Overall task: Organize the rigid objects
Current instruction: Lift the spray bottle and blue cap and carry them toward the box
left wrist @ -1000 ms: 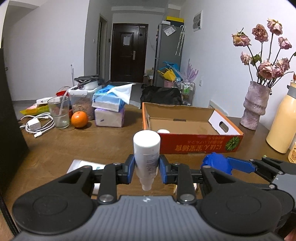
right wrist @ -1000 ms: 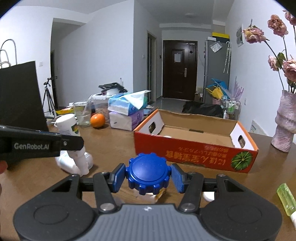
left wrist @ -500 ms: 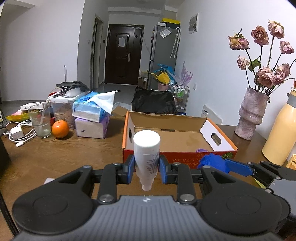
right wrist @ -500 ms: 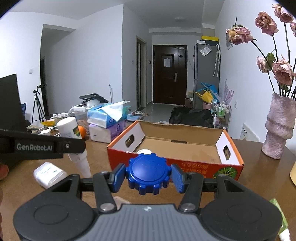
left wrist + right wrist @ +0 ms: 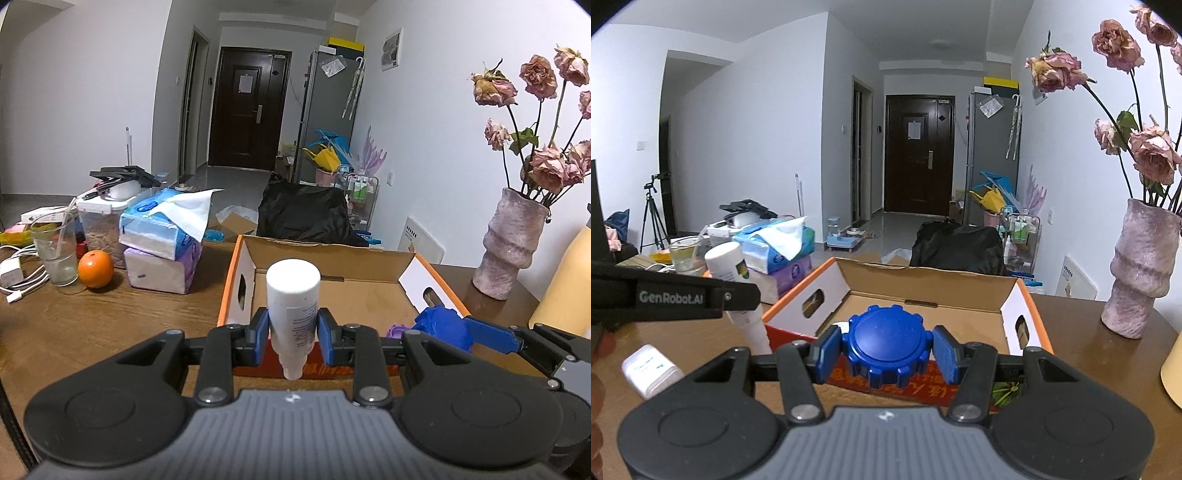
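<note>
My left gripper (image 5: 293, 338) is shut on a white squeeze bottle (image 5: 293, 306), held upright with its narrow end down. It hangs just over the near wall of an open orange-rimmed cardboard box (image 5: 236, 280). My right gripper (image 5: 888, 350) is shut on a blue ridged cap (image 5: 890, 343); whatever is below the cap is hidden. It sits at the box's (image 5: 923, 273) near edge. The left wrist view shows the blue cap (image 5: 443, 326) to the right of the bottle. In the right wrist view, the left gripper (image 5: 676, 295) and white bottle (image 5: 726, 262) are at the left. A small white round thing (image 5: 840, 326) lies inside the box.
A pink vase (image 5: 511, 243) of dried roses and a yellow flask (image 5: 565, 280) stand right of the box. On the left are tissue packs (image 5: 162, 251), an orange (image 5: 95, 268), a glass (image 5: 55, 251) and white cables (image 5: 18, 273). A small white case (image 5: 650, 367) lies on the table.
Both grippers have moved forward over the table with their loads. The box, farther off a second ago, now lies right at the fingertips. Neither grip has changed.
</note>
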`<state>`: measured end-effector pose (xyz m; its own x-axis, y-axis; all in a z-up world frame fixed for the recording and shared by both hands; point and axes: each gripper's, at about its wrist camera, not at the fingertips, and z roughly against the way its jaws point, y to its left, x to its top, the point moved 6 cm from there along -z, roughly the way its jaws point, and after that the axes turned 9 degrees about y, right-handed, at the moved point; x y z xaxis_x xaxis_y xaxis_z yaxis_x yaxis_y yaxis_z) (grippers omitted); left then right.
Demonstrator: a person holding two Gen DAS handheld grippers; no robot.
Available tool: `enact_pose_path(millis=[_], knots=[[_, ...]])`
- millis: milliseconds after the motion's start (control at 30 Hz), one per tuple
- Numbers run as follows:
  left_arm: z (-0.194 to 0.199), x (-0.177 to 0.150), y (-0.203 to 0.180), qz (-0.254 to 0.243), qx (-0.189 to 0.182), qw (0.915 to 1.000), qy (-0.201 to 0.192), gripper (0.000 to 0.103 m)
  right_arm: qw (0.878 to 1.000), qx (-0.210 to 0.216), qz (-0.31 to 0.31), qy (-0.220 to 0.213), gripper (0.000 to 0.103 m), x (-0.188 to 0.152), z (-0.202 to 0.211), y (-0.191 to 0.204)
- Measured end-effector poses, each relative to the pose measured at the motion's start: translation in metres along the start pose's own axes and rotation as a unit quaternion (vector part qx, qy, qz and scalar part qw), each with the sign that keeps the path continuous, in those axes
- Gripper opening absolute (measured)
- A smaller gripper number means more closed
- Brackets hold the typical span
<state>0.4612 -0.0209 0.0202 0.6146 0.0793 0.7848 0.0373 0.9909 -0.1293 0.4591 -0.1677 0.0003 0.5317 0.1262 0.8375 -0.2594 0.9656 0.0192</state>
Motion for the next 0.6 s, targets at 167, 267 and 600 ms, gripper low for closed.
enact_pose_path(millis=[167, 267, 600], knots=[[-0.016, 0.008, -0.006, -0.003, -0.001, 1.0000, 0.002, 0.029, 1.000, -0.009, -0.004, 0.004, 0.053, 0.007, -0.013, -0.011], [-0.024, 0.014, -0.008, -0.003, -0.001, 1.0000, 0.000, 0.029, 1.000, -0.013, -0.003, 0.006, 0.053, 0.013, -0.020, -0.017], [-0.049, 0.038, -0.012, -0.006, 0.000, 0.9999, -0.010, 0.029, 0.999, -0.030, -0.006, 0.015, 0.053, 0.025, -0.045, -0.038]])
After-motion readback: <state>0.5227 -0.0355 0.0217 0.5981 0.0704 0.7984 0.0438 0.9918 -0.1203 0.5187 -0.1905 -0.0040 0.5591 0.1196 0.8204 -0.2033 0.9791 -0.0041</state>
